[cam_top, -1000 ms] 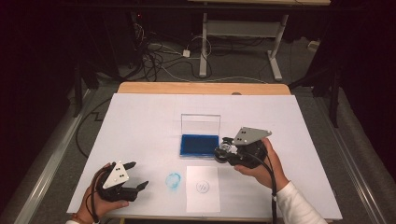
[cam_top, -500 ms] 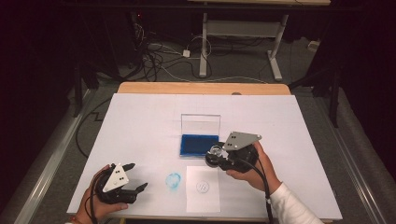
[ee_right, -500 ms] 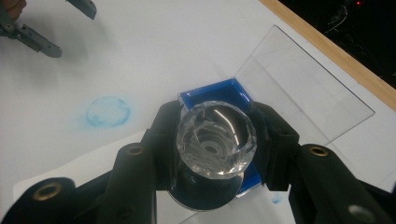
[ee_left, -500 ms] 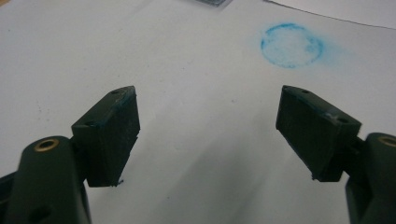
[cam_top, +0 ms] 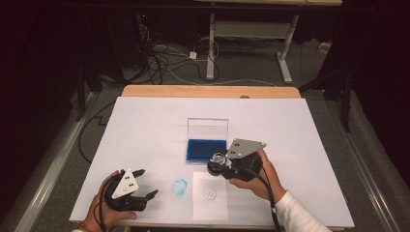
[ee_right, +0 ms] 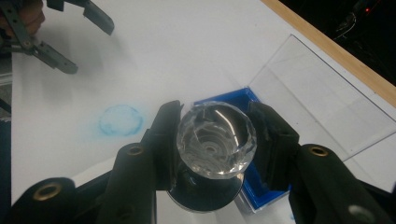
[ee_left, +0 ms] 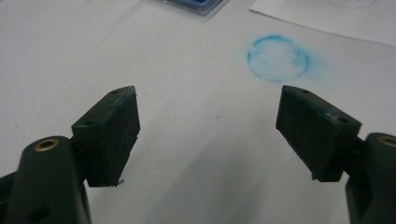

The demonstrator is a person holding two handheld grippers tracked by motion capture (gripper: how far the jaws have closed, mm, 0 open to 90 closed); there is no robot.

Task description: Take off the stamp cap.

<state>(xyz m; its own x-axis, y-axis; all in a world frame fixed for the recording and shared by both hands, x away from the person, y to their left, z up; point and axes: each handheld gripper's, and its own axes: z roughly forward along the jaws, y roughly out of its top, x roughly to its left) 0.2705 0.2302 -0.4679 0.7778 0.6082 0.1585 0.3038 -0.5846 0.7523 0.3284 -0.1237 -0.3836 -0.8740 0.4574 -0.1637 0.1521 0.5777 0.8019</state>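
Since the earlier frames the right gripper (cam_top: 218,163) has slid from beside the ink pad's right side toward the near edge of the tabletop, and now hangs between the ink pad (cam_top: 206,150) and the slip of paper (cam_top: 210,195). Its jaws are clamped on a clear faceted stamp (ee_right: 215,139) — the glass knob faces the gripper's own camera, and the dark round base points down and away, so the stamp's long axis runs roughly along the jaws toward the table.

What the next move turns on is this: the paper lies just nearer the front edge than the stamp, almost under it, with a faint round mark (cam_top: 209,194) already on it. By my reading, only a short drop toward the near edge is needed to press the base onto the sheet.

Near the front left corner the left gripper (cam_top: 144,184) rests with its jaws spread and nothing between them, the blue ink smudge (ee_left: 279,58) on the tabletop just ahead of it. The right hand (cam_top: 258,174) is clearly the nearer one to the paper.
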